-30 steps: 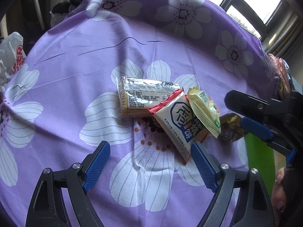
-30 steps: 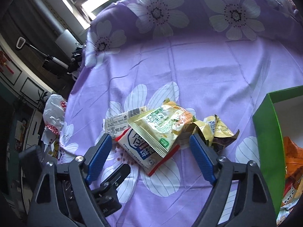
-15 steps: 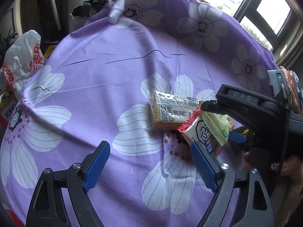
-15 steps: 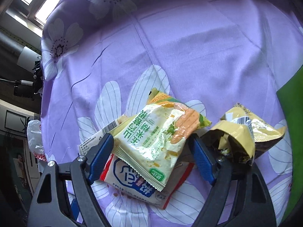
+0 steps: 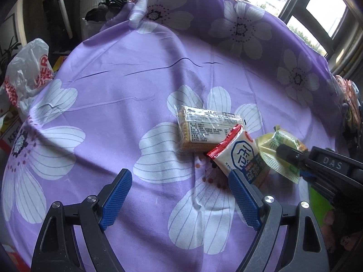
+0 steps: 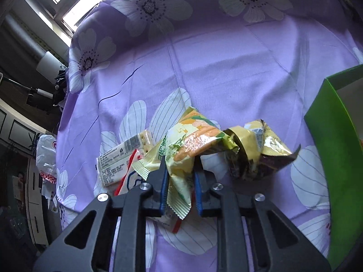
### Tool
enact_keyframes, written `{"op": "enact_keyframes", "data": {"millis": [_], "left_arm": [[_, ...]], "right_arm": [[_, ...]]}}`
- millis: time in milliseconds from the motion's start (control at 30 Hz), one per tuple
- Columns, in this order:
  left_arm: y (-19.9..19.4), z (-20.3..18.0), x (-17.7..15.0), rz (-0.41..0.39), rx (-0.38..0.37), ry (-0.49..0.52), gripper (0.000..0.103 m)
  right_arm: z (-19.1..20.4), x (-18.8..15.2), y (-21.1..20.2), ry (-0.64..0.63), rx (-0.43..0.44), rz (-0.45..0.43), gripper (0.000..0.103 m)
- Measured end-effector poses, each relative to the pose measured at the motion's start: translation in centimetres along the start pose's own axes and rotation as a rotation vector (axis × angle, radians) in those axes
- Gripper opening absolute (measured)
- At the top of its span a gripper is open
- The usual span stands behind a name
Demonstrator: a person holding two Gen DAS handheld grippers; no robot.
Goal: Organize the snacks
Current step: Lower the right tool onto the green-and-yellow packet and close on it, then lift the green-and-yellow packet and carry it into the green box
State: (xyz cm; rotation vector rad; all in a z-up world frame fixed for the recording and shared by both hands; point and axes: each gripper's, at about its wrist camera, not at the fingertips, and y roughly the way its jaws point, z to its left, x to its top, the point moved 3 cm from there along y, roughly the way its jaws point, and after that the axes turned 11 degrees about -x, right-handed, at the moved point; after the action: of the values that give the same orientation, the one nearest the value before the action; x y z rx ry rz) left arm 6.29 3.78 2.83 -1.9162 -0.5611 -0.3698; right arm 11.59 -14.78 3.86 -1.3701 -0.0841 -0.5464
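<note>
- The right gripper [image 6: 180,176] is clamping its blue fingers [image 6: 163,181] on the yellow-green snack packet [image 6: 181,149]; a second ago they were standing wide apart above the pile.
- The left gripper [image 5: 179,195] is hovering with fingers spread, gripping nothing, unchanged.
- Just left of that packet, the red-edged white packet [image 6: 127,176] and cracker pack [image 6: 118,156] are lying on the purple flowered cloth [image 6: 226,68]; the crumpled gold wrapper [image 6: 256,149] is lying right of it.
- Farther right, the green box [image 6: 326,131] is standing.
- Beyond the cloth, windows [image 6: 68,6] are letting in daylight.
</note>
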Motion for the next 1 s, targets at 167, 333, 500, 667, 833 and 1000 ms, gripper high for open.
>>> {"op": "enact_keyframes", "data": {"millis": [167,333,500,667,833,1000], "left_arm": [[-0.2,-0.3,-0.3,0.003,-0.01,0.011,0.088],[-0.5,-0.6,-0.5,0.006,-0.026,0.016,0.088],[-0.5,-1.4,-1.0,0.018,-0.03,0.049,0.088],[0.4,-3.3,-2.1,0.085,-0.141,0.072,0.088],[2.0,-5.5,-3.5,0.176,-0.217,0.125,0.088],[2.9,-7.1,-4.6,0.241,-0.29,0.157,0.088]], "right_arm": [[-0.9,-3.2,-2.5,-0.052,0.083,0.046,0.02],[-1.7,-6.0,-3.1,-0.158,0.1,0.114,0.023],[-3.6,-6.1,-3.6,-0.115,0.093,0.089,0.058],[-5.3,-5.3,-4.7,-0.018,0.152,0.023,0.067],[-5.9,-5.5,-3.9,0.074,0.203,0.057,0.067],[-6.0,-5.6,-3.1,0.118,0.237,0.08,0.063]]}}
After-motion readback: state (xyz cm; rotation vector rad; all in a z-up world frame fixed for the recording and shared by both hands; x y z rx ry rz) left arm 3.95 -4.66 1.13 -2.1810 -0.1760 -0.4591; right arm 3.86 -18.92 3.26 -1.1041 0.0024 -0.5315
